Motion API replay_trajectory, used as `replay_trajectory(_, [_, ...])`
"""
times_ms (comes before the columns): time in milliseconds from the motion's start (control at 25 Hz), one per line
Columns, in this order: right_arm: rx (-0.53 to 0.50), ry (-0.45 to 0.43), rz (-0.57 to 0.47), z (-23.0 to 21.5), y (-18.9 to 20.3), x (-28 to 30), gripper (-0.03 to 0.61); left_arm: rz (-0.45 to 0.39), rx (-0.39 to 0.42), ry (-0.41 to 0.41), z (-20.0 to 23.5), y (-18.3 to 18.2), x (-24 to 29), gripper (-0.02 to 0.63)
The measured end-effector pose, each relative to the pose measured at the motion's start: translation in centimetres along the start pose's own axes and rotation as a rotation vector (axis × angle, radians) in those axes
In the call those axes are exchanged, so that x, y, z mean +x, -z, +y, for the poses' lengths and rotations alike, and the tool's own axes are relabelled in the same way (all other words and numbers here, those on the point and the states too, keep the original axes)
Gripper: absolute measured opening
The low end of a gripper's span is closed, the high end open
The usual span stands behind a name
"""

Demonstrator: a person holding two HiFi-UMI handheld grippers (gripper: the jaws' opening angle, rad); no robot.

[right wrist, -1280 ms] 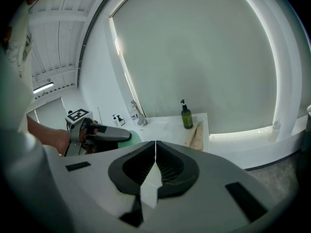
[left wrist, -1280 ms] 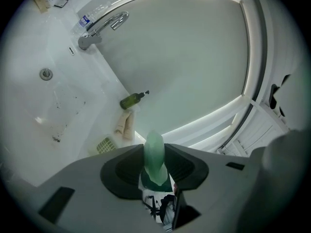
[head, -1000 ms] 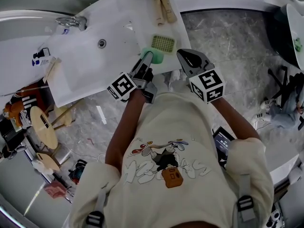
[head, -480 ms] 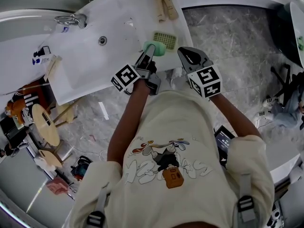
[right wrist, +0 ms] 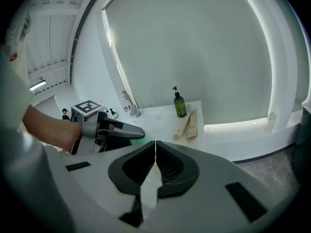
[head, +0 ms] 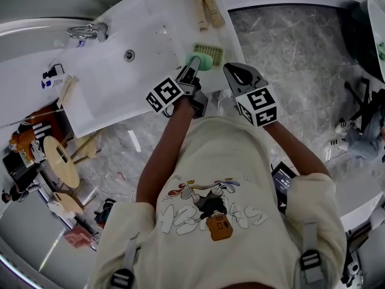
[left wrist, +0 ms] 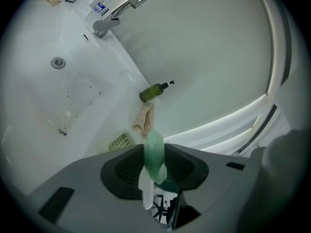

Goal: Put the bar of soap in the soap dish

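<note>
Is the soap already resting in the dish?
No, the bar of soap is clamped edge-up in the left tongs, with the soap dish beyond it.

Left gripper (left wrist: 155, 165) clamped on the bar of soap (left wrist: 154, 150), above a white sink (left wrist: 97, 106).
The pale green bar stands edge-on, pinched between the two dark jaws and sticking out past them. Just beyond its tip lies the slatted yellow-green soap dish (left wrist: 120, 141), with two beige sticks (left wrist: 145, 120) and a dark green pump bottle (left wrist: 154, 91) farther on. The drain (left wrist: 58, 62), the chrome tap (left wrist: 116, 13) and dark specks (left wrist: 65, 125) mark the basin.
</note>
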State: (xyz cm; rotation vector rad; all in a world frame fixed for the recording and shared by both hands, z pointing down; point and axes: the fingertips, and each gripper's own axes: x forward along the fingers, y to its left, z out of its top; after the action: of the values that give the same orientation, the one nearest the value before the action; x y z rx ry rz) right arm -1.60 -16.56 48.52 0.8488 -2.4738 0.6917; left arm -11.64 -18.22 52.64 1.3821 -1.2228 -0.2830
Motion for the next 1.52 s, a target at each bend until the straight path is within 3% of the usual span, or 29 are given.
replay_trajectory(560, [0.039, 0.024, 0.006, -0.8, 0.4, 0.1, 0.008, 0.004, 0.105, -0.124, 2.4, 0.5, 2.6, 0.141])
replay_trajectory(1520, [0.096, 0.041, 0.007, -2.2, 0.9, 0.6, 0.008, 0.041, 0.311, -0.156, 3.2, 2.1, 5.4, 0.141])
